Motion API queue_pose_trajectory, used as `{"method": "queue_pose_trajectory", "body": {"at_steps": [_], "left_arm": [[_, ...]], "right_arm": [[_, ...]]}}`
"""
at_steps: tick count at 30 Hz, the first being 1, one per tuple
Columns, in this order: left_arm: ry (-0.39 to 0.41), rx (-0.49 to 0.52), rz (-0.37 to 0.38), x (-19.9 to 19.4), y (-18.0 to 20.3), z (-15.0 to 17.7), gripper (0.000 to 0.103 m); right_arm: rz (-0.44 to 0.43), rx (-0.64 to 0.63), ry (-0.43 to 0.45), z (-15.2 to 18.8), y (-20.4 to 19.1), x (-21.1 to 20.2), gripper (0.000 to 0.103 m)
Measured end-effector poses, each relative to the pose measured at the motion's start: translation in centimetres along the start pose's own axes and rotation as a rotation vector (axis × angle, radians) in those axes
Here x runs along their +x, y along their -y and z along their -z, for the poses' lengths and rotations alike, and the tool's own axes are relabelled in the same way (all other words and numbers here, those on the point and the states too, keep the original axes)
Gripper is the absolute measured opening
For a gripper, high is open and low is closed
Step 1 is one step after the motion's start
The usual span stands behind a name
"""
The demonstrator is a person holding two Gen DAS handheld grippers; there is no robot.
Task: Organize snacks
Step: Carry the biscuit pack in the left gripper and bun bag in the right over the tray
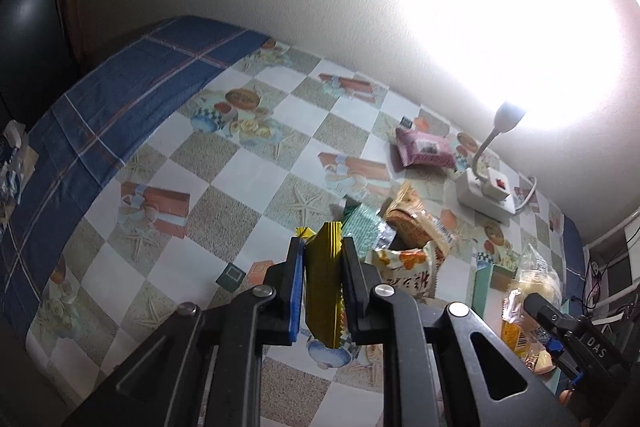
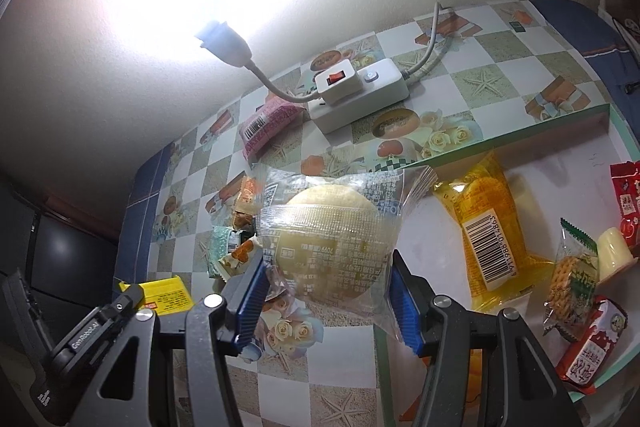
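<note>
1. The left gripper (image 1: 323, 277) is clamped on a yellow snack packet (image 1: 324, 283). The packet stands on edge between the two fingers, and its crimped top projects past the fingertips, above the tabletop (image 1: 224, 163).
2. The right gripper (image 2: 326, 285) is clamped on a clear-wrapped round bun (image 2: 330, 239). The fingers press the wrapper from both sides. The bun hangs above the near-left corner of a shallow box (image 2: 520, 131) with a green rim and a white floor.
3. The box floor carries an orange-yellow packet (image 2: 486, 227) with its barcode facing up, a green-edged cracker packet (image 2: 570, 271), a pale cylindrical snack (image 2: 614, 251) and two red packets (image 2: 592, 347) at the right side.
4. A loose cluster lies on the tabletop just left of the box: a green patterned packet (image 1: 362, 227), a clear-wrapped brown biscuit (image 1: 416, 223) and a white-and-orange packet (image 1: 408, 267). The three overlap one another.
5. A pink packet (image 1: 426, 147) lies near the wall edge of the tabletop, just beside a white power strip (image 2: 360, 95).
6. A gooseneck lamp (image 2: 224, 41) is plugged into the power strip and is lit. Its glare washes out the wall behind it.
7. A checked, printed cloth covers the tabletop, with a blue plaid border along the far-left edge.
</note>
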State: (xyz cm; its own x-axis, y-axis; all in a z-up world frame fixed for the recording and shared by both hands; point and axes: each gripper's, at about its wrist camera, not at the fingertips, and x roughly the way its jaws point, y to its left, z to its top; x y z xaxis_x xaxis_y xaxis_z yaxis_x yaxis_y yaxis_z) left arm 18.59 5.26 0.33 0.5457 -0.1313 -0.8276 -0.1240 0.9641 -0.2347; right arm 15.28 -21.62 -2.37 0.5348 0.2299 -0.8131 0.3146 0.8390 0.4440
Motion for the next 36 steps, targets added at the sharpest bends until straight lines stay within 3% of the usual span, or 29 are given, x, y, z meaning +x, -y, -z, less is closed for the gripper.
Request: {"method": "queue_pose_trajectory", "body": {"at_steps": [7,15,25,36], "left_arm": [[0.098,0.055,0.078,-4.0,3.2,-0.9,0.018],[0.131,0.127,0.132,-5.5,7.2,-0.5,0.018],[0.118,0.244,0.199,-4.7,13.6,1.2,0.018],[0.035,0.405,0.221,-1.3,20.4,4.8,0.018]], "right_arm": [[-0.006,0.012,0.056,-0.9,0.7,-2.6,0.060],[0.046,0.071,0.117,-2.4,4.2,-5.6,0.060],[0.143,0.190,0.178,-3.8,11.6,-9.2,0.060],[0.245,0.270,0.190,-4.1,17.1,-10.3,0.060]]}}
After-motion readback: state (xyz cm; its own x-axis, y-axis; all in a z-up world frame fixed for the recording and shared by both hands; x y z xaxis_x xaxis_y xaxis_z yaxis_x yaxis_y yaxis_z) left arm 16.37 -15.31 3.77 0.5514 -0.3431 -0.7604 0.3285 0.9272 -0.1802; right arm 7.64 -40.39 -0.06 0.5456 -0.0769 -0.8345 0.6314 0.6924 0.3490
